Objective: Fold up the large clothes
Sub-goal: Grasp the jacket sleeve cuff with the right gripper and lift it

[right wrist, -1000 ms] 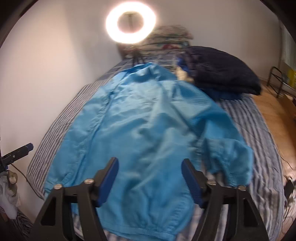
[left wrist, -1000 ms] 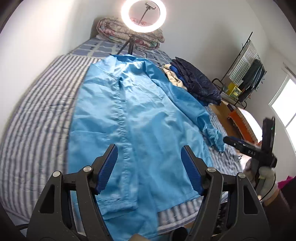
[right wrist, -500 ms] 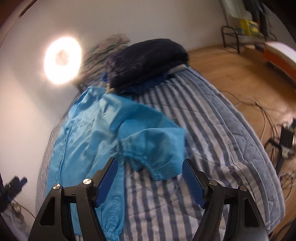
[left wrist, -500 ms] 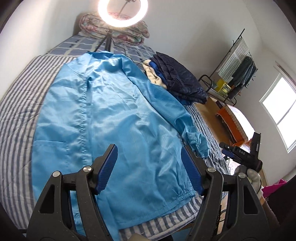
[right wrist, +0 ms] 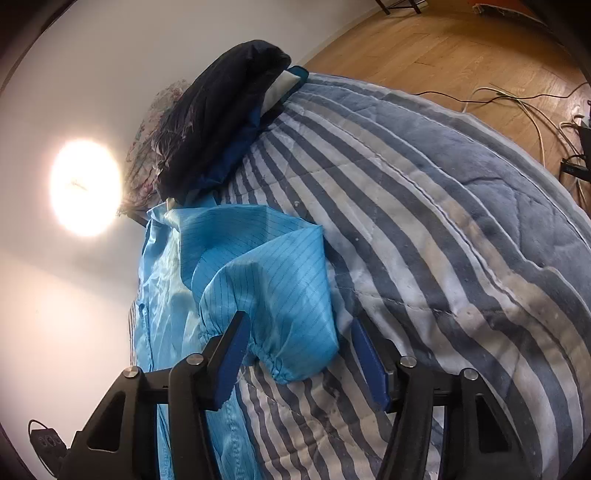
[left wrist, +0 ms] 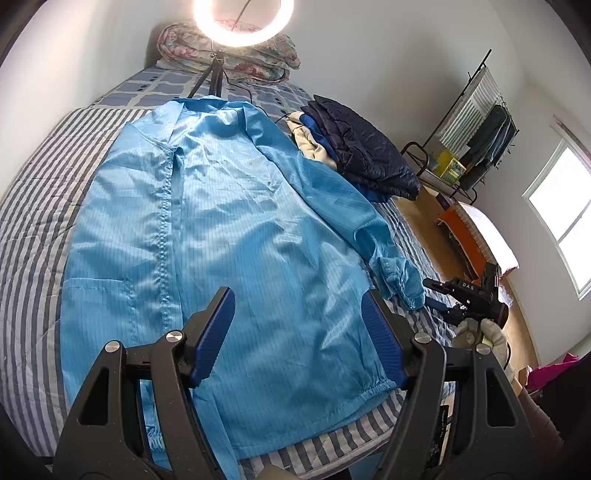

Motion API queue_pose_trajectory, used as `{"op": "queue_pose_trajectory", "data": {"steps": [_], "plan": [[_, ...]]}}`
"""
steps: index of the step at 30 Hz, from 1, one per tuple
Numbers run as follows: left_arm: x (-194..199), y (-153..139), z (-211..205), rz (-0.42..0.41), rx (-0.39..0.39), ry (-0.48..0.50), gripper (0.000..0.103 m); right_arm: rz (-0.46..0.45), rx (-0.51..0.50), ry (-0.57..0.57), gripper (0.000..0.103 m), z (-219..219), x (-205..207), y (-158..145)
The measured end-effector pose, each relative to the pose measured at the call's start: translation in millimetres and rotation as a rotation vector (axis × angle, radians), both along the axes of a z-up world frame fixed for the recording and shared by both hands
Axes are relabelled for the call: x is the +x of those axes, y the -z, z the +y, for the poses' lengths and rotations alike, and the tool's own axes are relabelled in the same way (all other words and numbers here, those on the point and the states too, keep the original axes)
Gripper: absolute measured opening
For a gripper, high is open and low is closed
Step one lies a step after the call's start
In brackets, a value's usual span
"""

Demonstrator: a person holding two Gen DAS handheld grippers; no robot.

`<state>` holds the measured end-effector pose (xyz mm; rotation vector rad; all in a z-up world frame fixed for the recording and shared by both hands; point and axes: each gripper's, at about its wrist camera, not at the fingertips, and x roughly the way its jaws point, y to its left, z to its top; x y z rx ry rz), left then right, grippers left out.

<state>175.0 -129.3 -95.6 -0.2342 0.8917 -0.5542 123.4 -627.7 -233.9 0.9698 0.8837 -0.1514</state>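
Note:
A light blue coat [left wrist: 221, 236] lies spread flat on the striped bed, collar toward the far end. Its right sleeve runs down to an elastic cuff [left wrist: 400, 282]. My left gripper [left wrist: 299, 332] is open and empty above the coat's lower half. My right gripper [right wrist: 299, 354] is open, low over the bed, with the sleeve cuff [right wrist: 288, 325] lying between its blue pads, not clamped. The right gripper also shows in the left wrist view [left wrist: 465, 295], just right of the cuff.
A pile of dark navy and cream folded clothes [left wrist: 354, 155] sits at the bed's far right. A ring light on a tripod [left wrist: 243, 22] stands at the head. A striped quilt [right wrist: 443, 229] covers the bed. Cables lie on the wooden floor [right wrist: 517, 96].
My right gripper swung right and dropped down to the sleeve cuff, which now sits between its open jaws. My left gripper drifted slightly over the coat and stays open.

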Motion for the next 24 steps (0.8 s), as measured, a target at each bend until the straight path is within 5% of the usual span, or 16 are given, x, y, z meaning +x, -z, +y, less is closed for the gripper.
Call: {"op": "queue_pose_trajectory", "data": {"steps": [4,5,8,10,17,24], "plan": [[-1,0,0,-0.002,0.003,0.000,0.073,0.011,0.029,-0.001,0.044,-1,8,8],[-1,0,0,-0.002,0.003,0.000,0.073,0.016,0.034,-0.008,0.028,-1,9,9],[-1,0,3,0.001,0.003,-0.008,0.073,0.024,-0.007,-0.035,0.002,6,14,3],[0,0,6,0.002,0.000,-0.014,0.073,0.016,-0.063,-0.061,0.000,13,15,-9],[3,-4,11,-0.006,-0.003,-0.020,0.073,-0.031,-0.586,-0.240,0.000,83,15,-94],[7,-6,25,-0.009,-0.016,-0.060,0.073,-0.135,-0.798,-0.511,0.000,171,6,-123]]}}
